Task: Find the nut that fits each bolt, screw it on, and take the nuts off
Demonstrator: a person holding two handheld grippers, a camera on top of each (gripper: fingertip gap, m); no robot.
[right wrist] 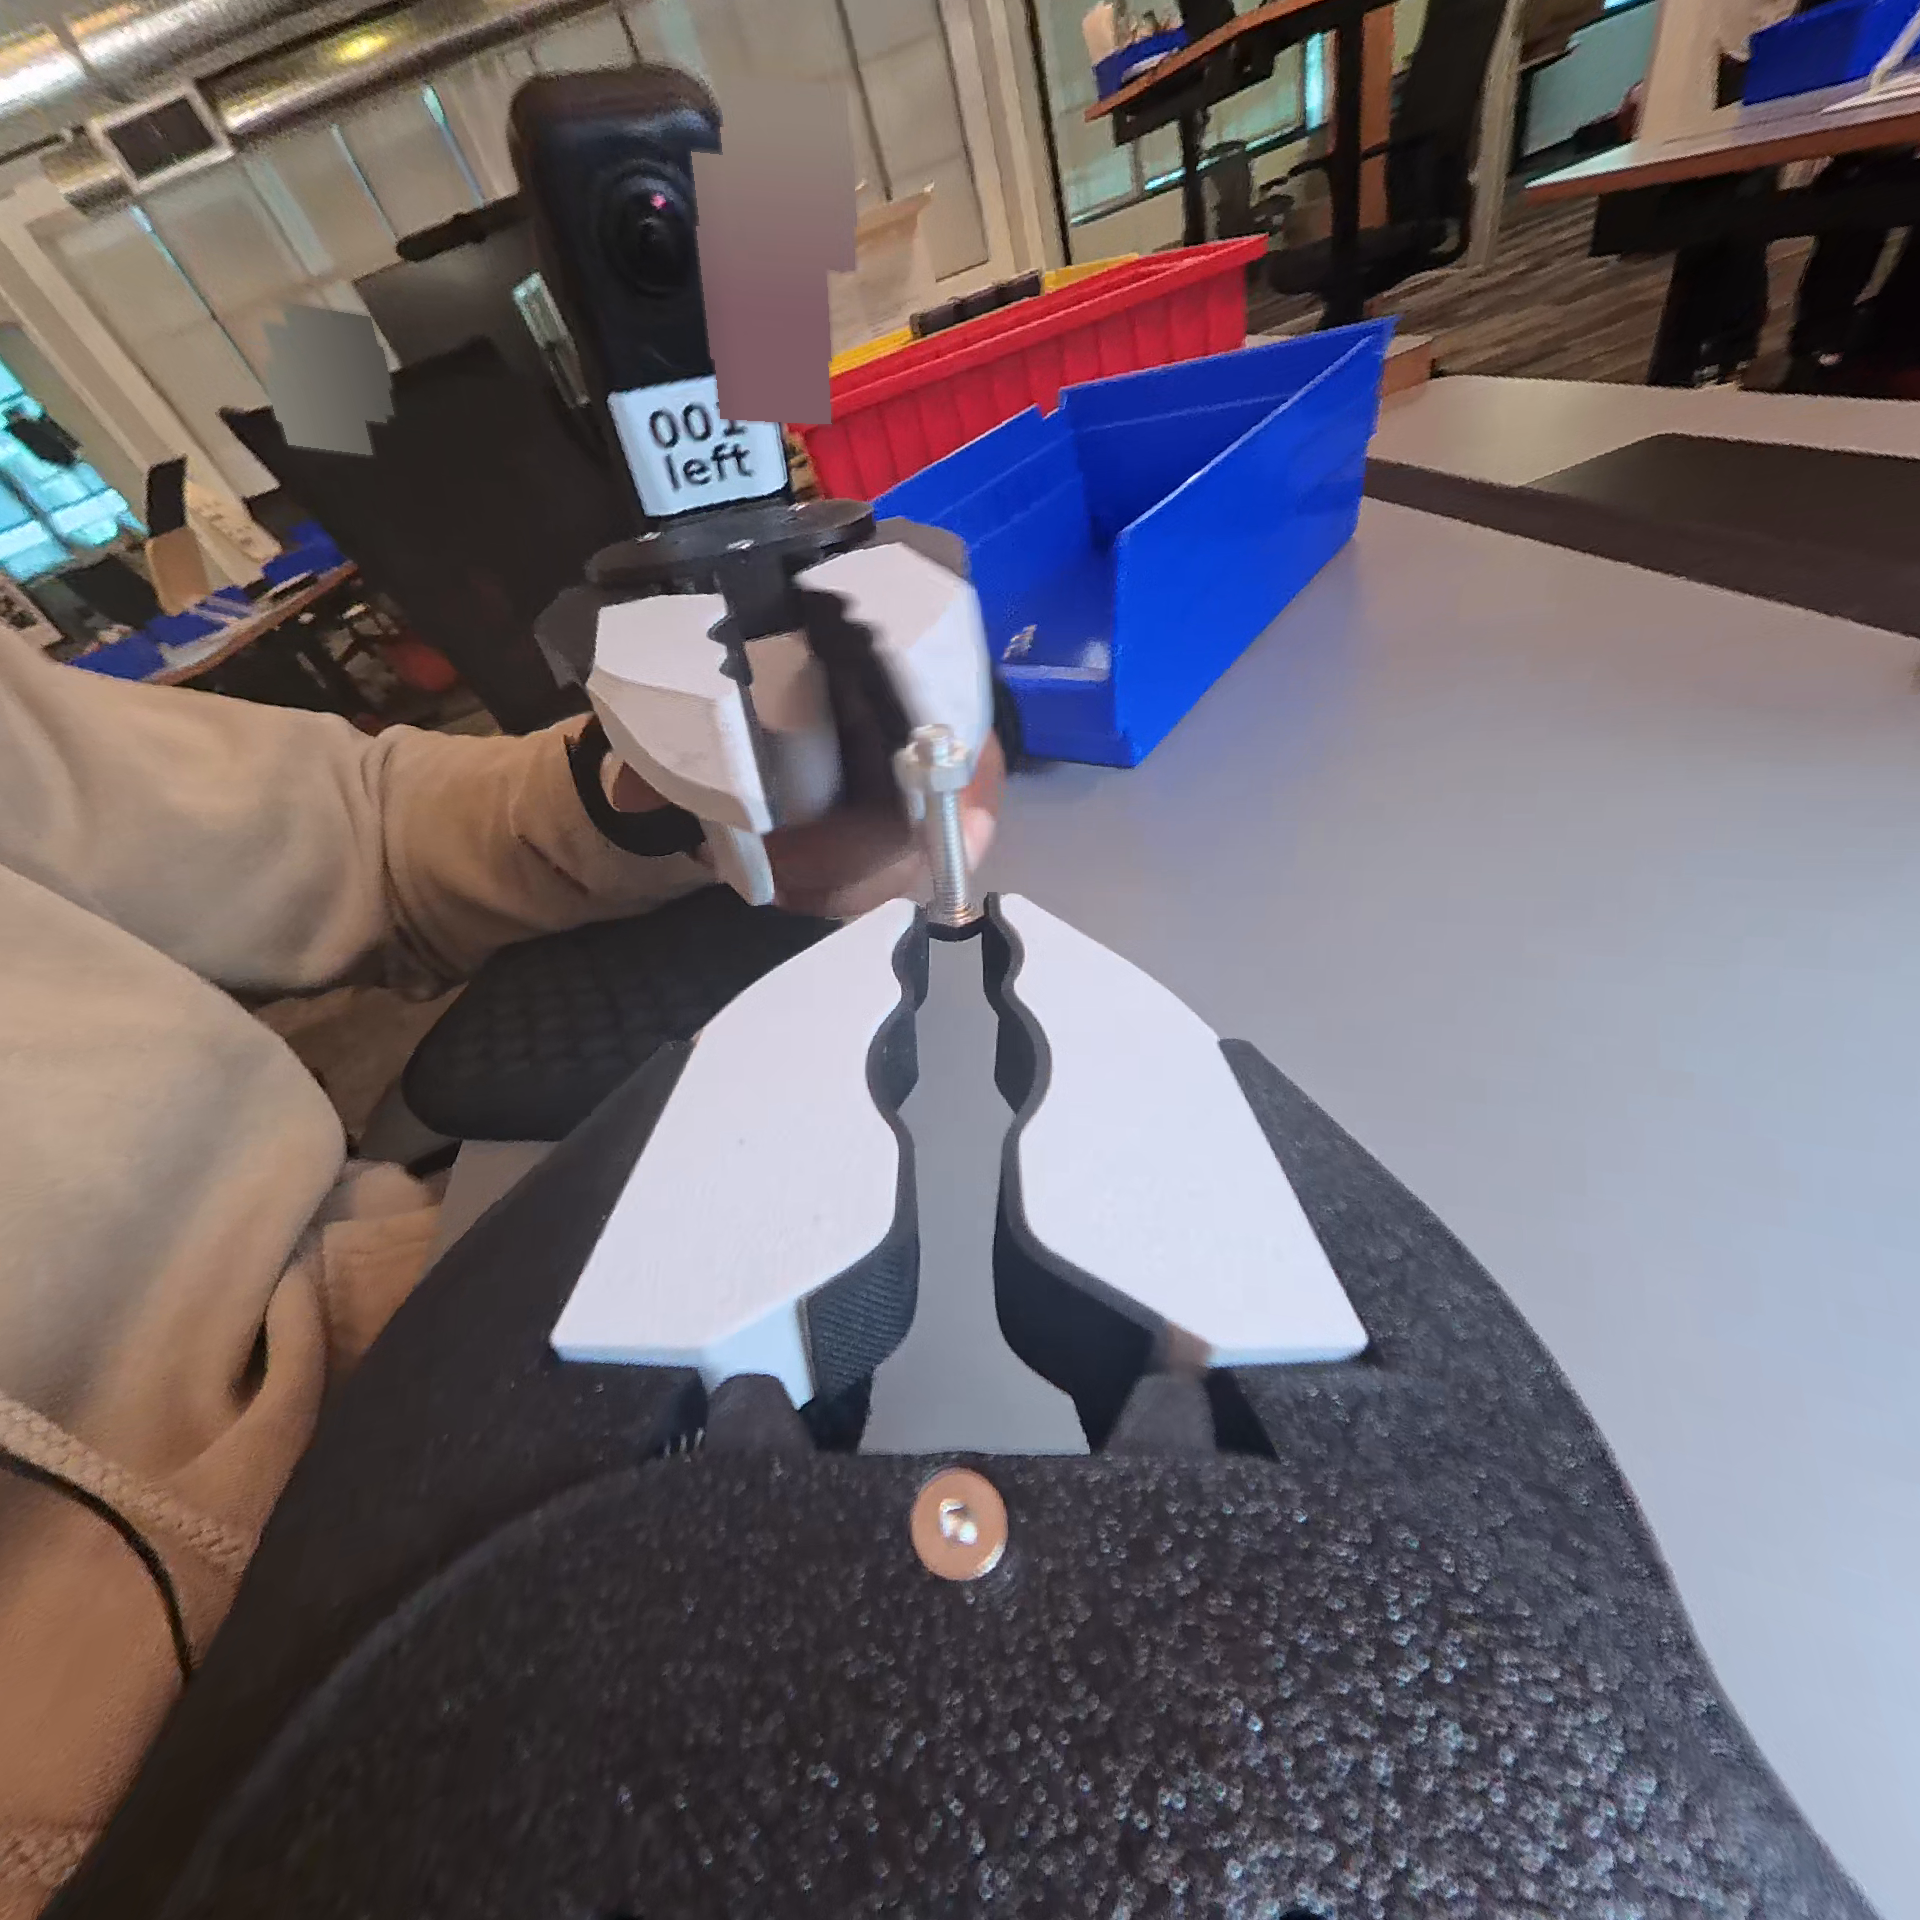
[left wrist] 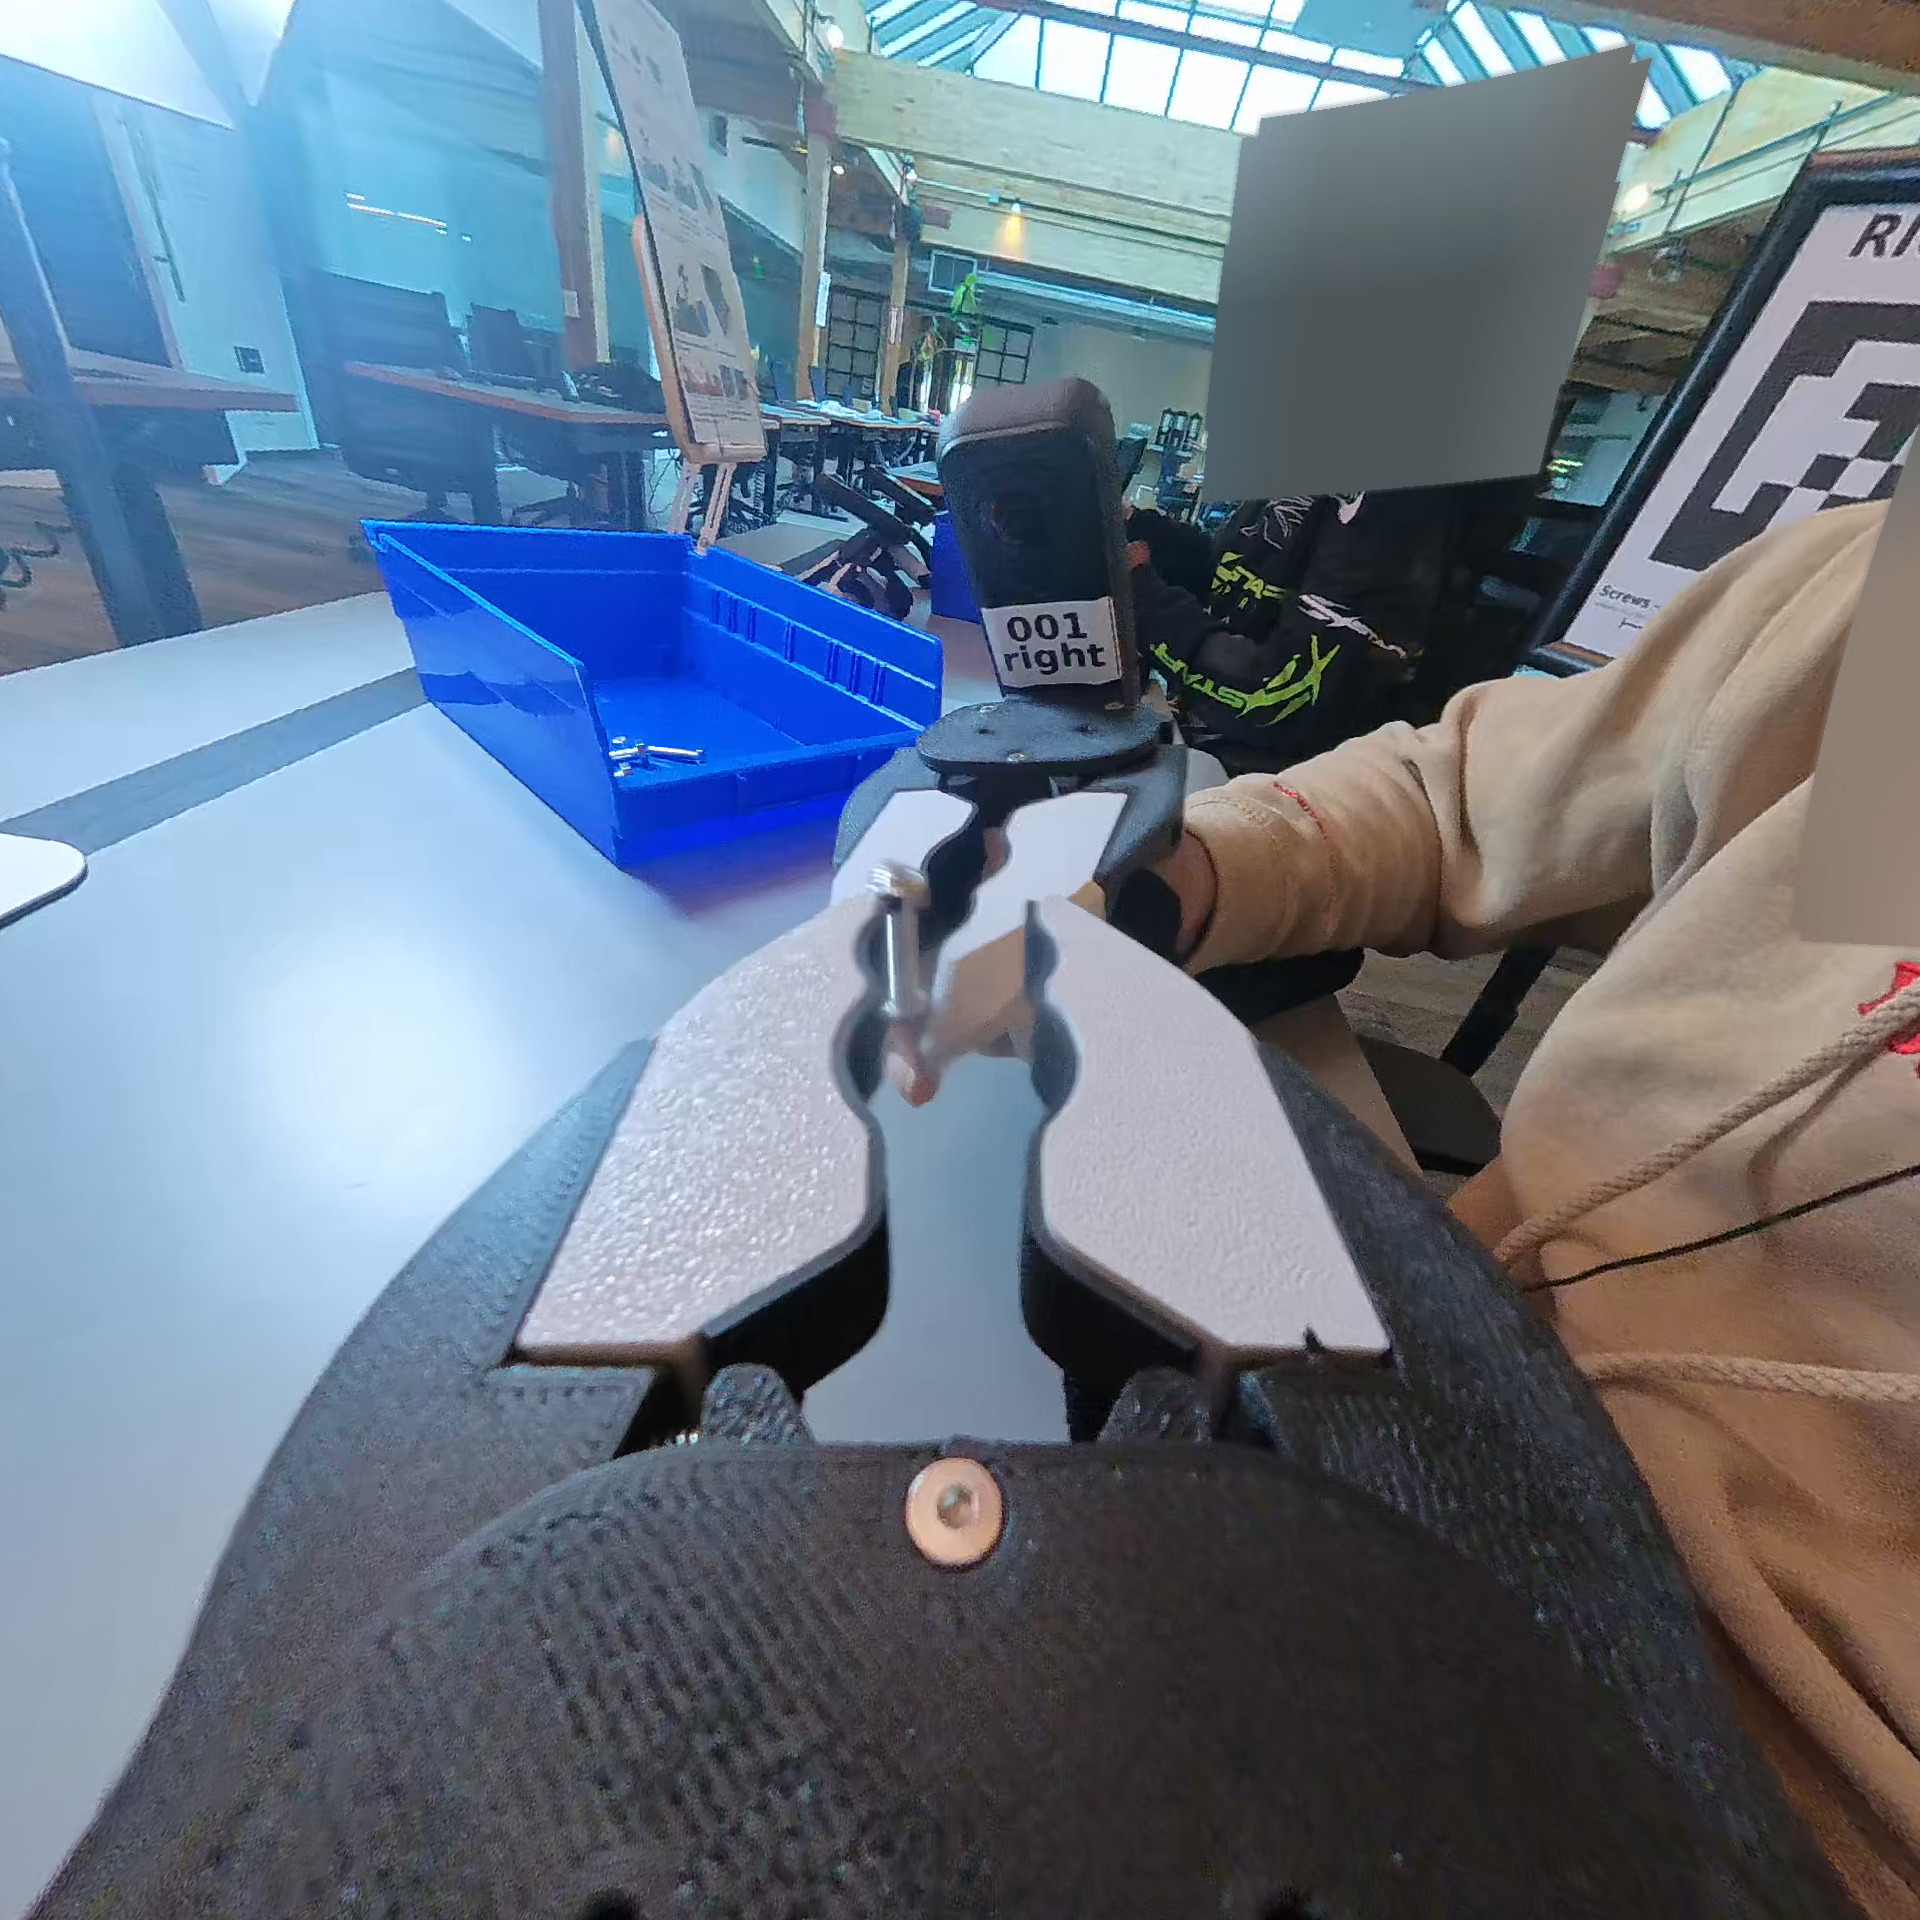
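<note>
My right tongs [right wrist: 951, 914] pinch the bolt [right wrist: 943, 821] by its tip; left tongs [left wrist: 951, 956] gape. A nudge could tip it onto the counter [right wrist: 1455, 831].

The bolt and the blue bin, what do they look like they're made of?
Bolt: looks like bright metal, probably steel, silvery, with shiny threads along the shank and glints on the head. The right tongs pinch its lower end.

Blue bin: seems moulded plastic, glossy, with an even saturated colour, thin walls, ribbed slots and soft reflections.
</note>
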